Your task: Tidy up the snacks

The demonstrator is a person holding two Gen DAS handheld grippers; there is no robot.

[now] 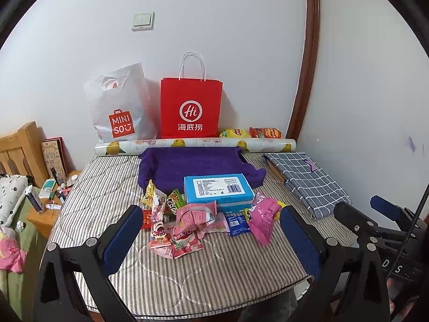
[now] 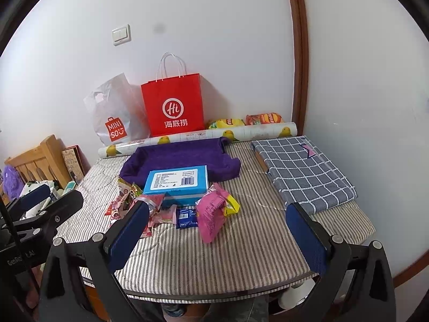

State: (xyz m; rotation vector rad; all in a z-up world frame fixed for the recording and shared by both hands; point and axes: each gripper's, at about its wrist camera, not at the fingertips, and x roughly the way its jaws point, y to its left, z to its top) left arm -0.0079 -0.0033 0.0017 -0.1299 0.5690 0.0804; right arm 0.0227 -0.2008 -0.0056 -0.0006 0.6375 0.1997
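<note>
**Snack pile mid-table, both grippers wide apart, nothing held**

Snack pile (image 1: 193,222) sits ctr of striped table cover (image 1: 214,268), loose heap of small packets. Blue box (image 1: 218,189) at the pile's 12 o'clock, label side up, packets touching its front edge. Pink packets at 6–7 o'clock of box, crumpled, overlapping. Big pink bag (image 1: 261,214) at box's 4 o'clock, tilted, a yellow wrapper under it. Small dark-blue packet (image 1: 237,224) between pink bag and the pink heap. Green/yellow packets (image 1: 163,198) at box's 9 o'clock, leaning on each other.

Behind box, 12 o'clock: purple cloth tray (image 1: 193,166), box's rear edge overlaps its front rim. Past that, a rolled sheet w/ lemon print (image 1: 195,145) lies across the table's far edge. Behind roll vs. wall: red paper bag (image 1: 191,107) upright, white plastic bag (image 1: 118,104) leaning at its 9 o'clock, two chip bags (image 1: 250,133) lying flat at its 3 o'clock.

Folded checked cloth (image 1: 308,182) at 2 o'clock of pile, well apart from it.

Left gripper (image 1: 211,233) hovers over near table edge, fingers spread, pile framed between them, no contact. Right gripper (image 2: 217,233) same: spread, empty; its left finger (image 2: 128,236) hides part of pink heap in right wrist view.

Off table at 9 o'clock: wooden bed frame (image 1: 21,147), cluttered low stand (image 1: 51,196).
</note>
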